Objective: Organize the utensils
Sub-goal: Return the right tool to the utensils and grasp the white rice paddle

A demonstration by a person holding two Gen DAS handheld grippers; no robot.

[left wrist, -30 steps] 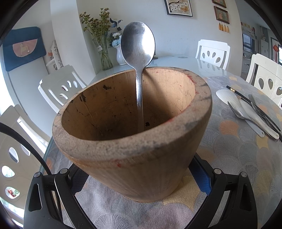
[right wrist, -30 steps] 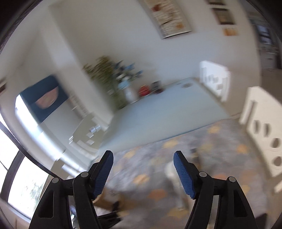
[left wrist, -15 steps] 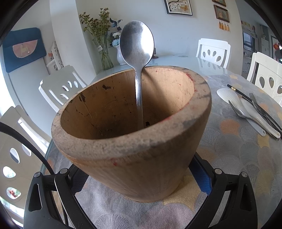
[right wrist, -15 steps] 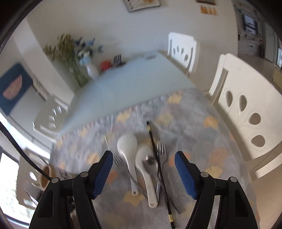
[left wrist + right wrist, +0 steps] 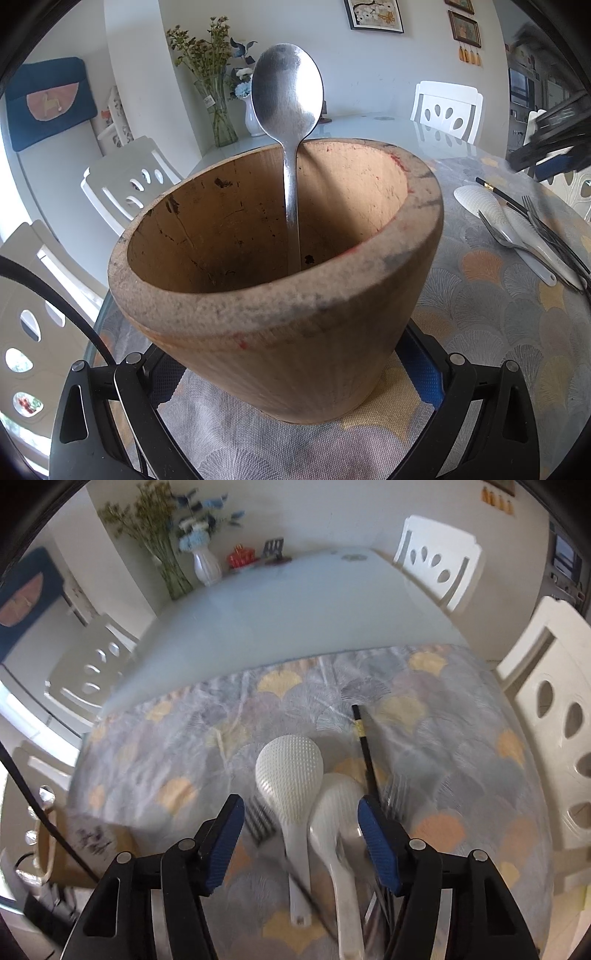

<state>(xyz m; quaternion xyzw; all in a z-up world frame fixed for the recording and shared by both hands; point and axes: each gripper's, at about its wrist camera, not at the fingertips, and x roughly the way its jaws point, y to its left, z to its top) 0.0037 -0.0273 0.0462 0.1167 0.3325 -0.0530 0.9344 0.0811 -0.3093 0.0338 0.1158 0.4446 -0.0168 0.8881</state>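
Note:
My left gripper (image 5: 293, 371) is shut on the base of a wooden pot (image 5: 295, 314), which leans slightly. One metal spoon (image 5: 288, 99) stands in the pot, bowl up. On the patterned cloth lies a pile of utensils: a dimpled white rice paddle (image 5: 290, 771), a second white paddle (image 5: 336, 812), a black chopstick (image 5: 364, 746) and two forks (image 5: 258, 821) (image 5: 397, 797). My right gripper (image 5: 300, 806) hovers open just above this pile. Its jaws have just been closing a little, the paddles lie below the gap, and the pads touch nothing.
The patterned cloth (image 5: 184, 746) covers the near part of a glass table (image 5: 277, 609). Two flower vases (image 5: 205, 566) stand at its far end. White chairs (image 5: 554, 720) ring the table. The pot also shows at the lower left (image 5: 74, 849) of the right wrist view.
The right gripper has tipped down and sunk close over the utensil pile, its jaws slightly narrower. It now shows blurred at the right edge of the left wrist view. The pot stays put.

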